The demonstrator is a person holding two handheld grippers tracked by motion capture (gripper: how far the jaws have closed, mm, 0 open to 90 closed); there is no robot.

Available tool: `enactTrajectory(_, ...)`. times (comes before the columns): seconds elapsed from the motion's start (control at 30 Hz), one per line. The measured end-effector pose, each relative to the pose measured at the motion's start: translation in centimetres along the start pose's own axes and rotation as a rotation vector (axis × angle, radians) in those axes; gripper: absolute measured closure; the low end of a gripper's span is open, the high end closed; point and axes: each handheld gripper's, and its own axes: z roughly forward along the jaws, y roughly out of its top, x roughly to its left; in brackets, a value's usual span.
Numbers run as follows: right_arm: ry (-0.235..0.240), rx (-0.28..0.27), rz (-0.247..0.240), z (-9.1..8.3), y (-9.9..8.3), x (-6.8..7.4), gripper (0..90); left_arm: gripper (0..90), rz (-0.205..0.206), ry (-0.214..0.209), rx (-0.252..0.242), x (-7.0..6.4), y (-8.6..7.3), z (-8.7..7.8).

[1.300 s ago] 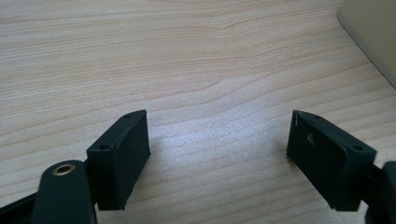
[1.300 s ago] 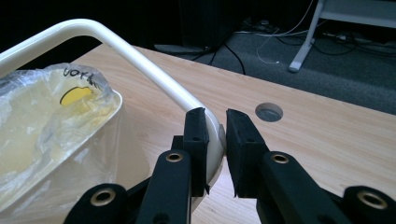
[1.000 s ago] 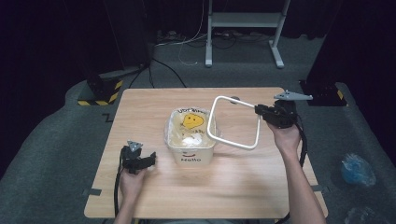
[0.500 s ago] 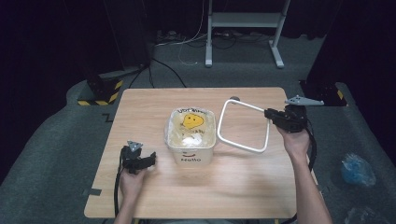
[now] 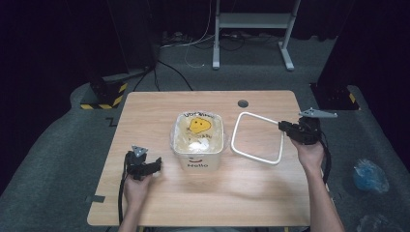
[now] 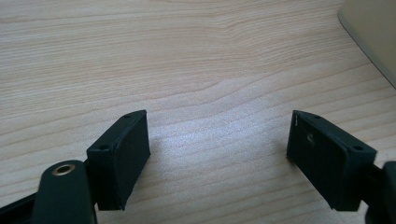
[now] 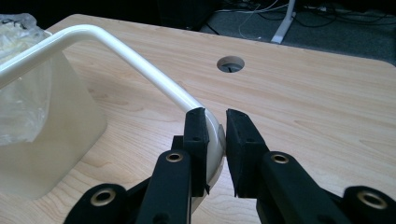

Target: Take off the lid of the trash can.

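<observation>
Two tools: right tool (image 7: 215,135) pinches the white frame (image 5: 256,137); left tool (image 6: 217,158) rests spread wide.

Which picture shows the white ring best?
The high view: the whole ring shows there, beside the bin, its corner in the right gripper. The right gripper view shows just one curved stretch pinched between the jaws. The left gripper view looks at bare table.

One bin (image 5: 197,154), one white frame (image 5: 256,139), two grippers: left (image 5: 143,168), right (image 5: 286,126).
</observation>
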Motion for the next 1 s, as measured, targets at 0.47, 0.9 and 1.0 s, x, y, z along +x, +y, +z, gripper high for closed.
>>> enactTrajectory(0.47, -0.005, 0.014, 0.001, 0.7, -1.4, -0.8, 79.1, 21.2, 0.0, 0.0, 0.0, 0.0, 0.0, 0.0)
enactTrajectory(0.9, -0.012, 0.052, -0.009, 1.8, -2.8, -1.2, 79.1, 21.2, 0.0, 0.0, 0.0, 0.0, 0.0, 0.0)
enactTrajectory(1.0, -0.012, 0.061, -0.011, 2.0, -3.1, -1.3, 79.1, 21.2, 0.0, 0.0, 0.0, 0.0, 0.0, 0.0)
